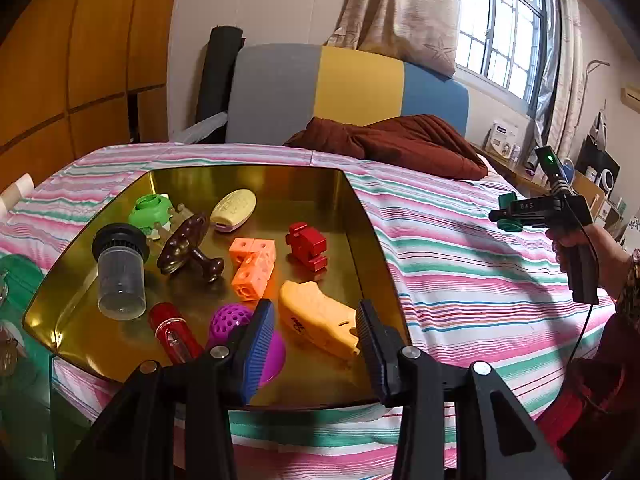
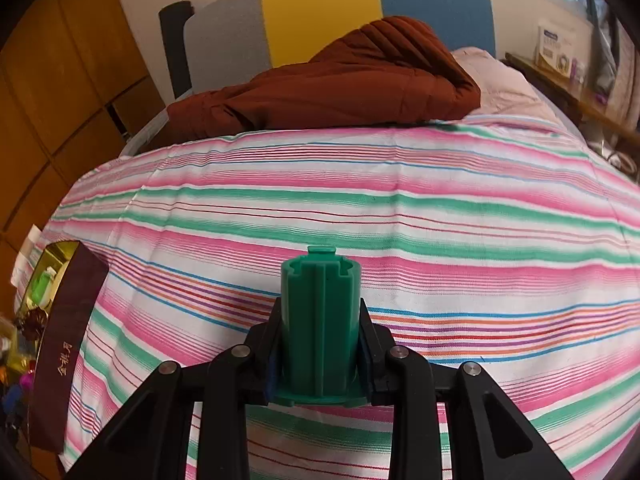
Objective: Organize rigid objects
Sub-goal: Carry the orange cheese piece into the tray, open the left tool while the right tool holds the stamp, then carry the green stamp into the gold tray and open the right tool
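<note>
On the bed's left edge sits the gold tray [image 1: 360, 216], gathering the toys. Over its near rim hangs the left gripper [image 1: 316, 332], half-open and empty. Rightward, above the striped sheet, the right gripper [image 2: 320, 344] clamps a green spool [image 2: 320, 320], likely tray-bound.

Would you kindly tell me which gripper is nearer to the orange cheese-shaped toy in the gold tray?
Left. The left gripper hovers open directly over the orange cheese-shaped toy in the gold tray; the right gripper, holding a green plastic cylinder, is off over the striped bedsheet.
</note>
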Tool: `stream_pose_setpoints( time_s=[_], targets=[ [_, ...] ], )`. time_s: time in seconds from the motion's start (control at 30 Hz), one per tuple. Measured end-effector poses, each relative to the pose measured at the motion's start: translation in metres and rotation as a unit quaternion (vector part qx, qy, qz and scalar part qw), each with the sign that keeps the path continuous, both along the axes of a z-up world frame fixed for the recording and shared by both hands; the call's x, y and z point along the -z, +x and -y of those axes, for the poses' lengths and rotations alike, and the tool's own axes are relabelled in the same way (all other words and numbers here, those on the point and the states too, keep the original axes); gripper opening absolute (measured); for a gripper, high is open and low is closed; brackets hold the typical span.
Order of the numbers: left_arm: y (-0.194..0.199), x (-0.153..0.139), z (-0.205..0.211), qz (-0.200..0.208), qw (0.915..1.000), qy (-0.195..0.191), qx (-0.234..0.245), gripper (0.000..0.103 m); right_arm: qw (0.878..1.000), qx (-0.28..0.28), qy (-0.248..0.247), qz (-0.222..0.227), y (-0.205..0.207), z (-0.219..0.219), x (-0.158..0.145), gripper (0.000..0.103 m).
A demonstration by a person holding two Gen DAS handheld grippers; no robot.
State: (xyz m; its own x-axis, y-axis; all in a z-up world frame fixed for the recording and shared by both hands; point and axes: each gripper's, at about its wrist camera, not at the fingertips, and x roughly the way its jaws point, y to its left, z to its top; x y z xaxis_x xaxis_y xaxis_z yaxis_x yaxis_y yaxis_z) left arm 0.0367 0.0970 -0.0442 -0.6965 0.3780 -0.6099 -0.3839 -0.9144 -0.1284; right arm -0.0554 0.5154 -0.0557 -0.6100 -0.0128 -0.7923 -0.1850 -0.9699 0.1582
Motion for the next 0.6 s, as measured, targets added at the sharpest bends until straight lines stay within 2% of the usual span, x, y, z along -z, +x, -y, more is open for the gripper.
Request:
stream_pose_setpoints(
  time_s=[0.1, 0.27, 0.6],
  targets=[
    [0.001, -0.001, -0.002, -0.004, 0.9999, 0.000, 0.009, 0.042, 1.000, -0.009, 0.022, 0.007, -0.001, 0.008, -0.005, 0.031],
    [0.001, 0.000, -0.001, -0.002, 0.9999, 0.007, 0.013, 0.042, 0.999, -0.020, 0.033, 0.016, 0.001, 0.026, -0.013, 0.031],
    [0.004, -0.002, 0.005, -0.004, 0.9997, 0.022, 0.013, 0.043, 0.997, -0.060, 0.055, 0.015, 0.007, 0.087, -0.028, 0.031]
  ],
)
